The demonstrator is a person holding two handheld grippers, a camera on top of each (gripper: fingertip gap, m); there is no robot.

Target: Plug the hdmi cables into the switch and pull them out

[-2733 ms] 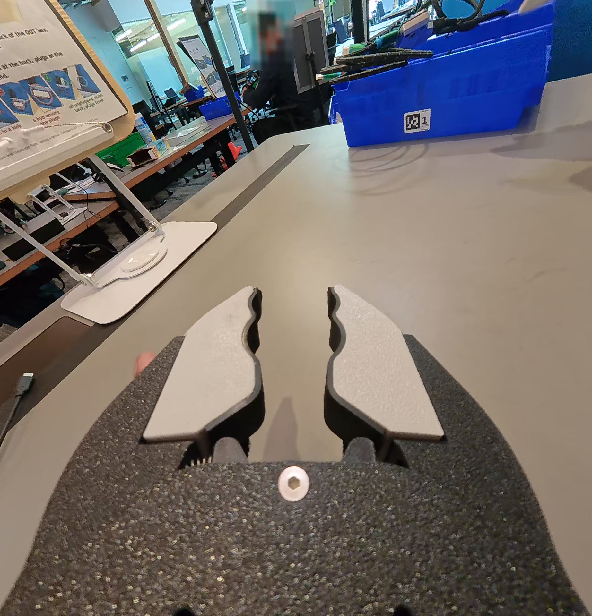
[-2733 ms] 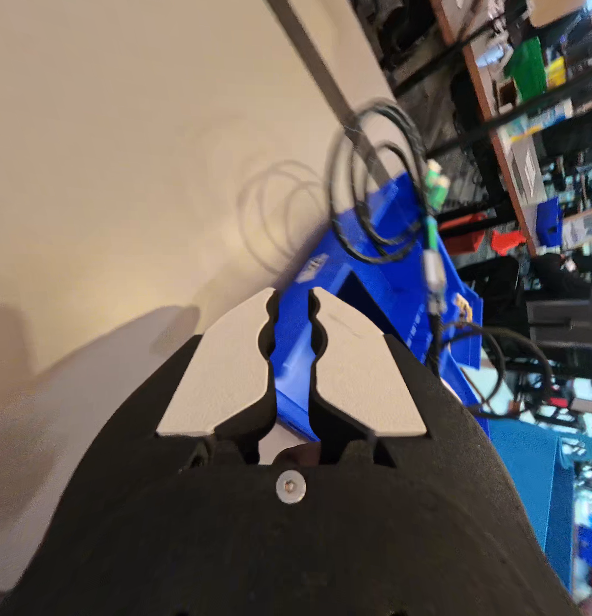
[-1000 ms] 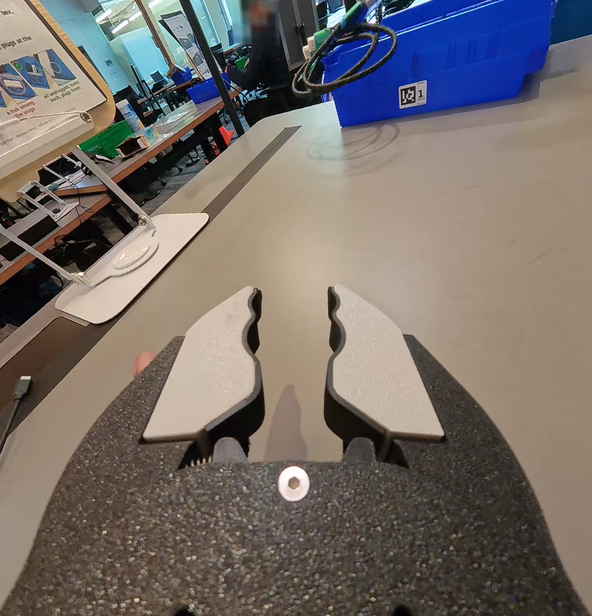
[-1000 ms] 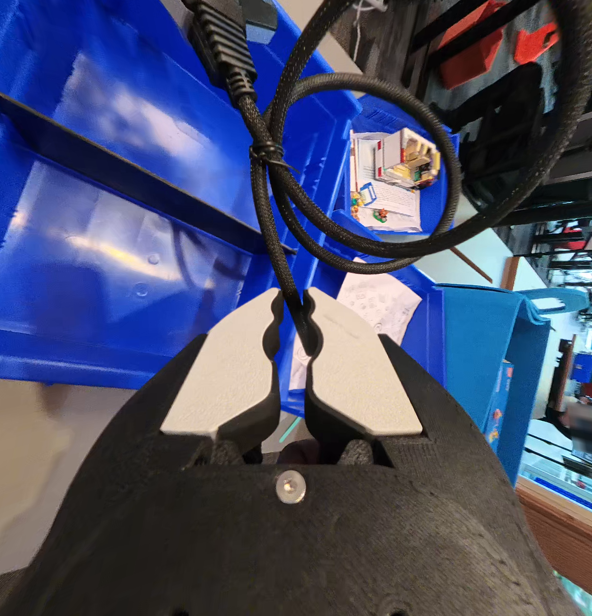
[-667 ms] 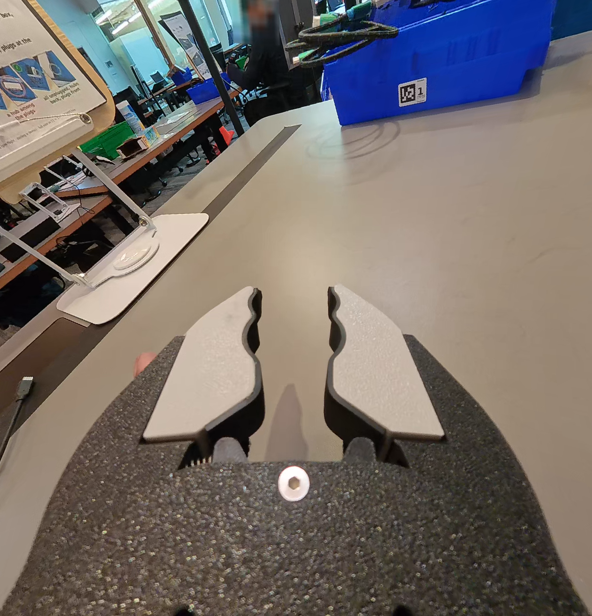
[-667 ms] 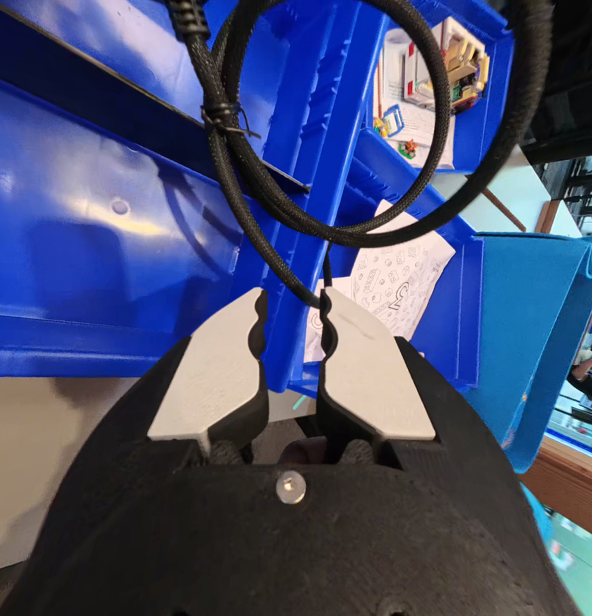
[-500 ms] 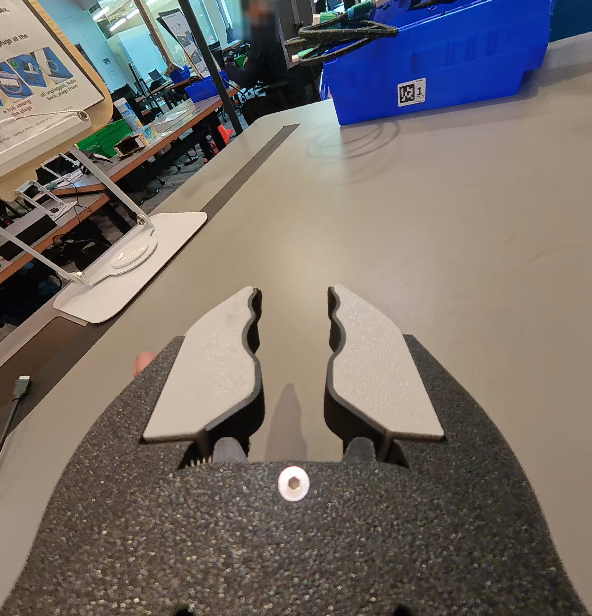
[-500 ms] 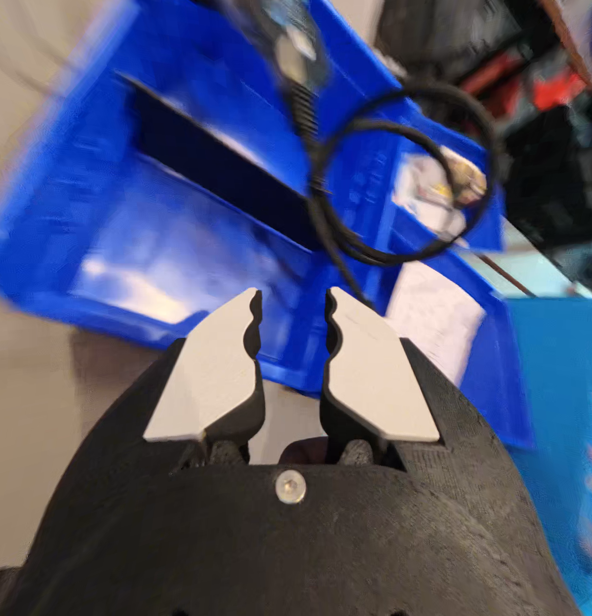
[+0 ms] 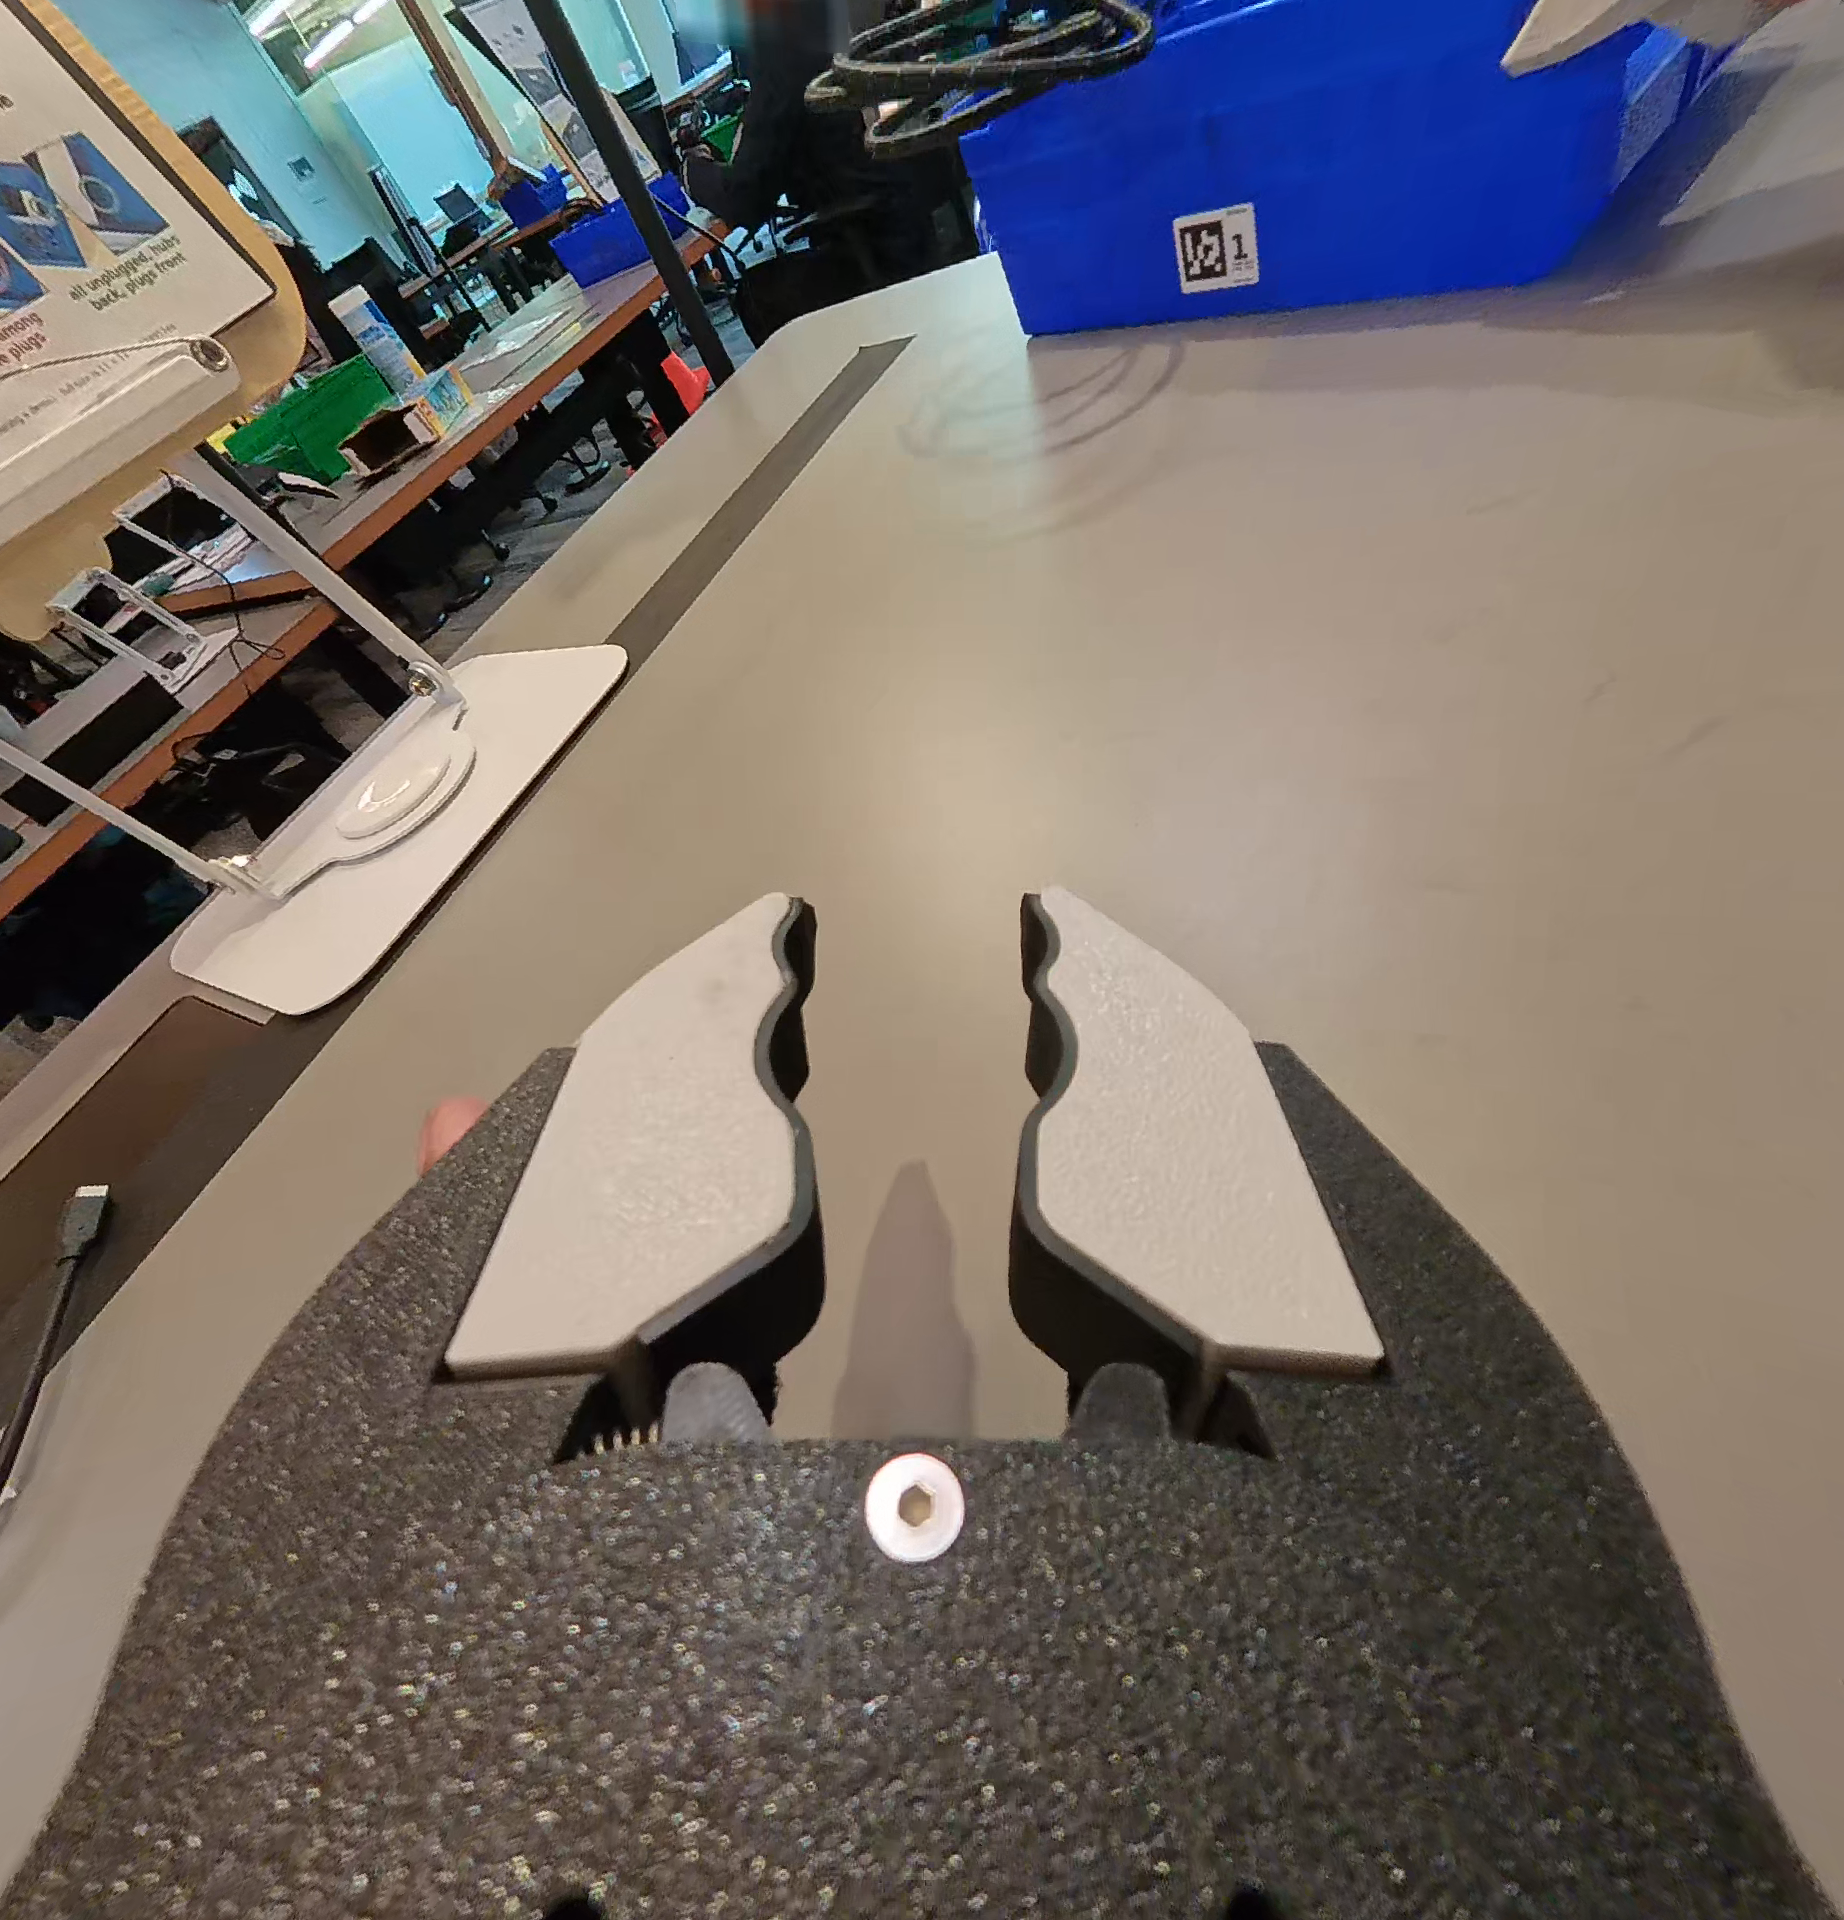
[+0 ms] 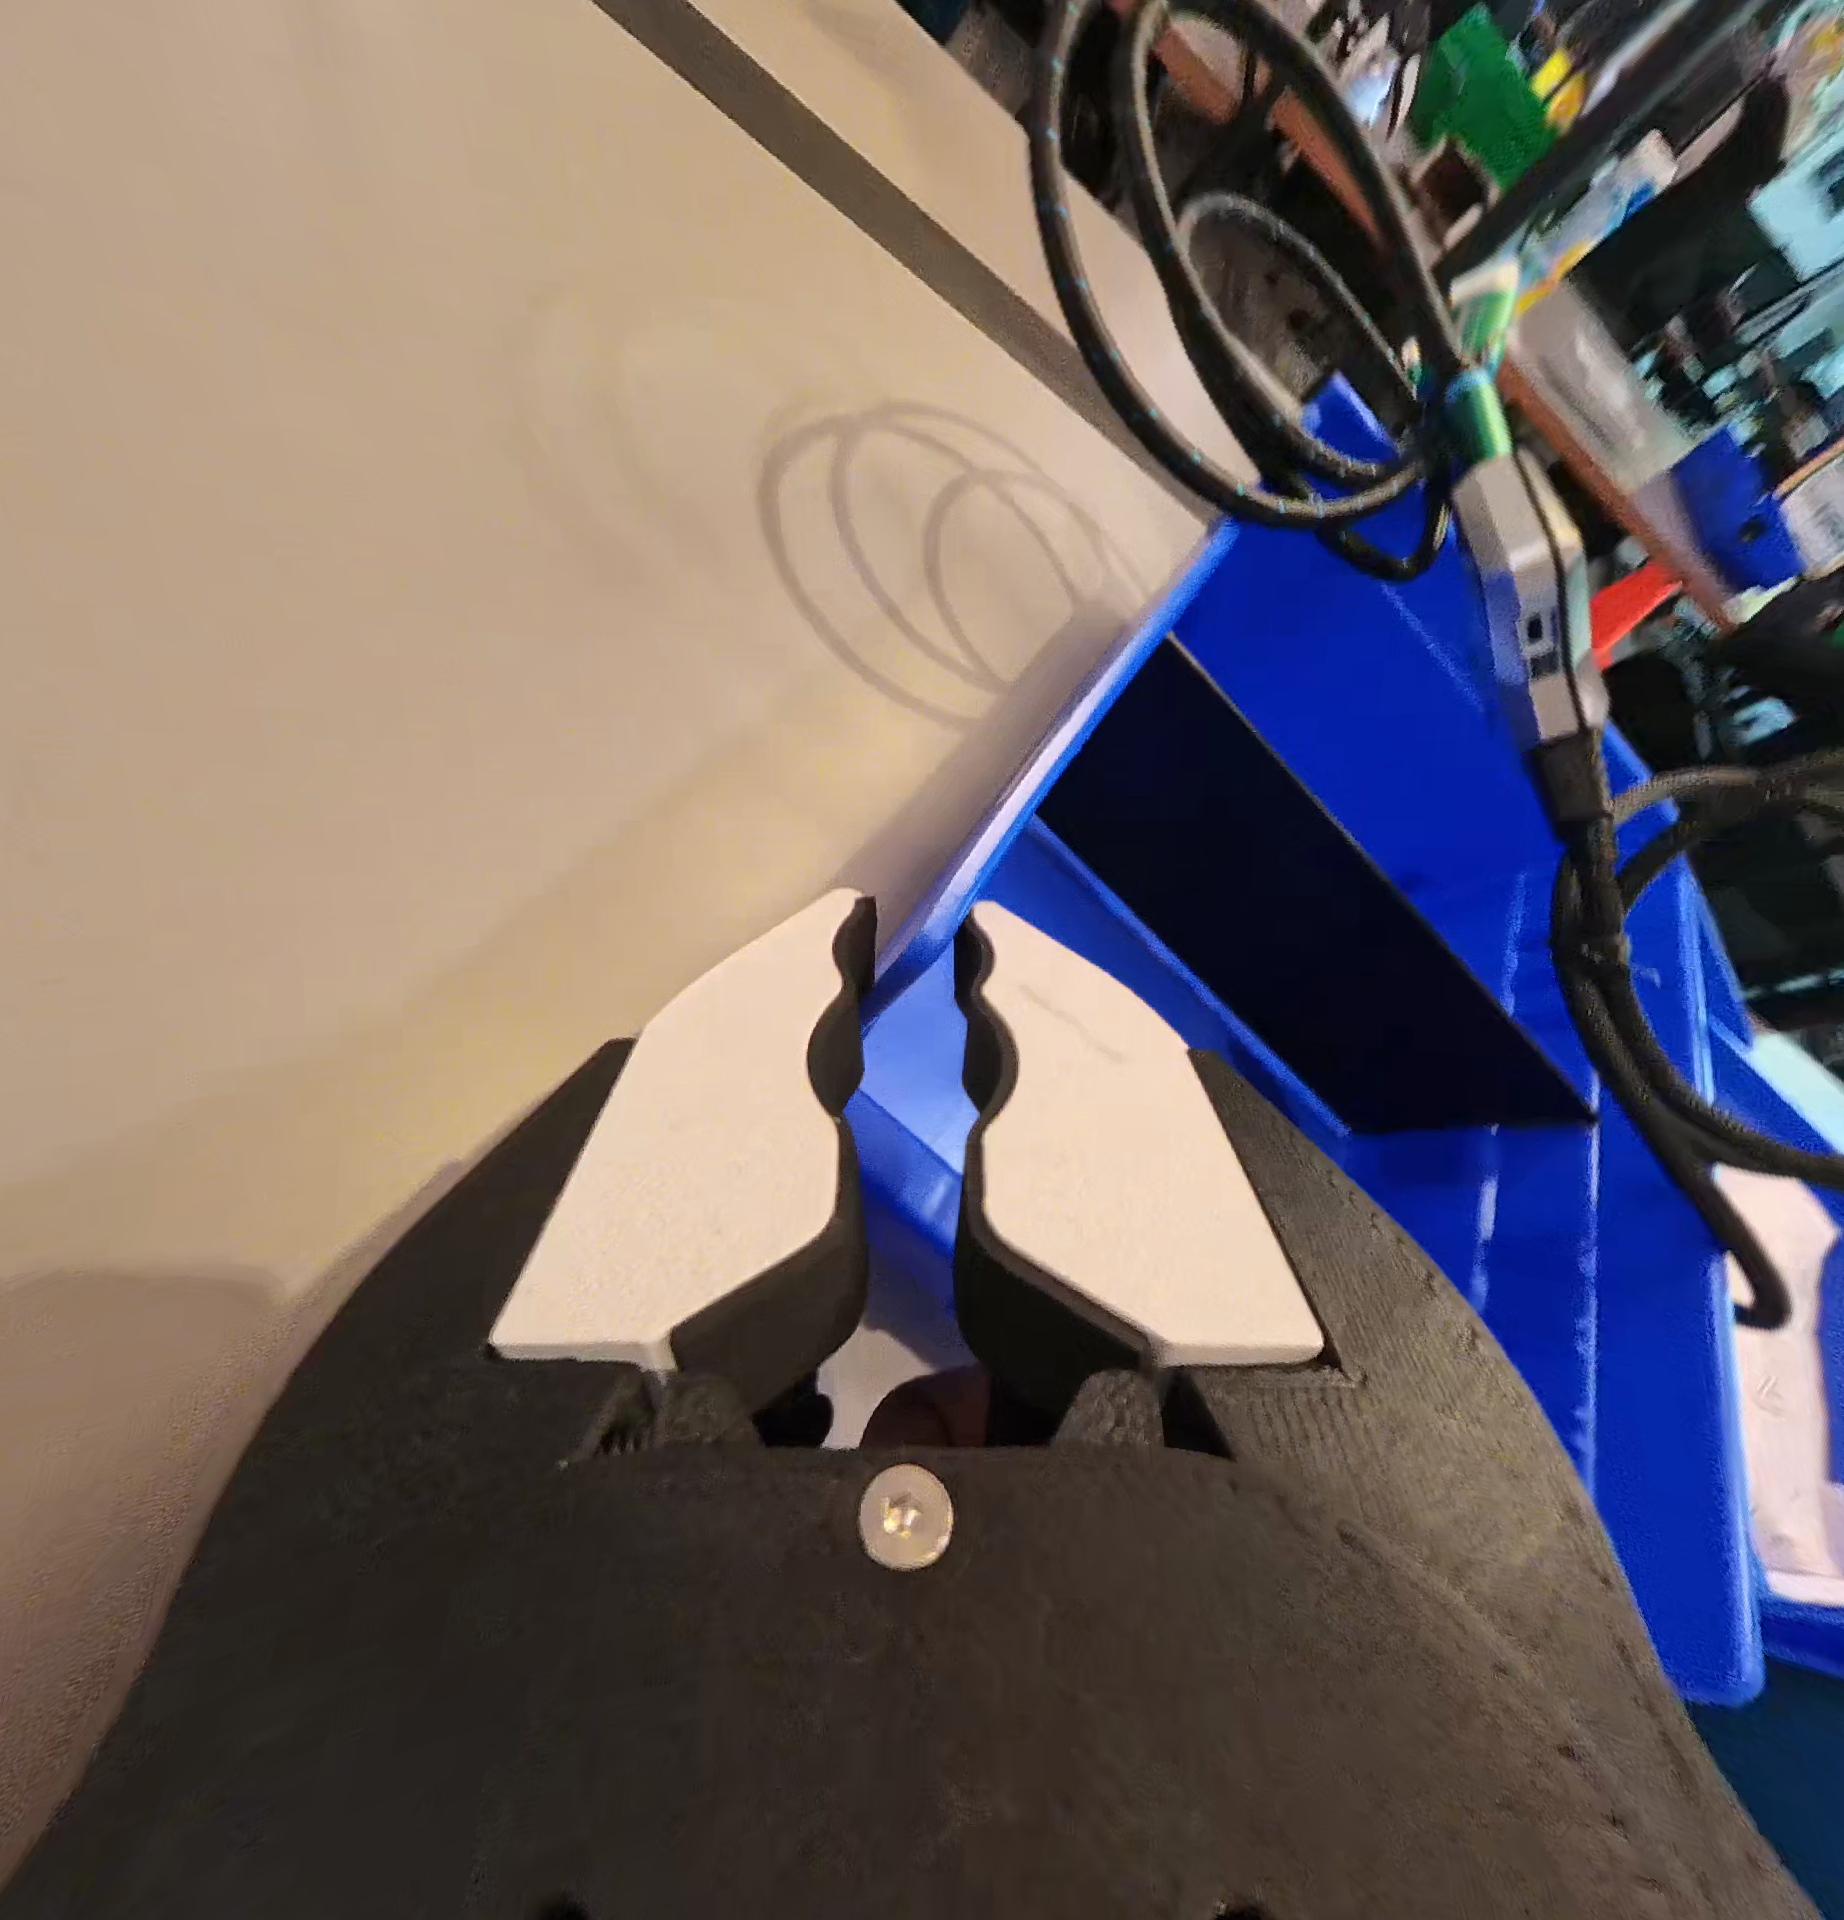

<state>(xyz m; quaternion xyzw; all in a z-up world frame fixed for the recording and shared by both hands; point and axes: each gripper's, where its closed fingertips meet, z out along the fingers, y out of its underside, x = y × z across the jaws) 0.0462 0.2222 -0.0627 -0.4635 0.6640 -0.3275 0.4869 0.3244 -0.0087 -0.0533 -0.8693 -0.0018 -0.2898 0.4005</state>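
My left gripper [image 9: 913, 925] is open and empty, low over the bare grey table [image 9: 1261, 644]. My right gripper [image 10: 916, 925] stands open with a narrow gap and nothing between the pads; it is just in front of the near rim of a blue bin [image 10: 1365, 665]. A coiled black braided cable [image 10: 1105, 312] with a green plug and a grey hub [image 10: 1520, 561] hangs over the bin's far corner, apart from my fingers. In the left wrist view the cable [image 9: 980, 52] rests on the left rim of the bin [image 9: 1313, 135]. The right gripper shows blurred beside it at the top right.
A white stand base [image 9: 409, 800] holding a printed board [image 9: 66, 260] sits at the table's left edge. A dark plug on a cable [image 9: 82, 1226] lies at the near left. A black divider [image 10: 1313, 883] crosses the bin. Other desks and shelves stand beyond. Tip to tip, the grippers are about 35 cm apart.
My right gripper held the black cable over the blue bin, opened and let it go onto the bin, then drew back while its jaws narrowed. My left gripper barely moved.
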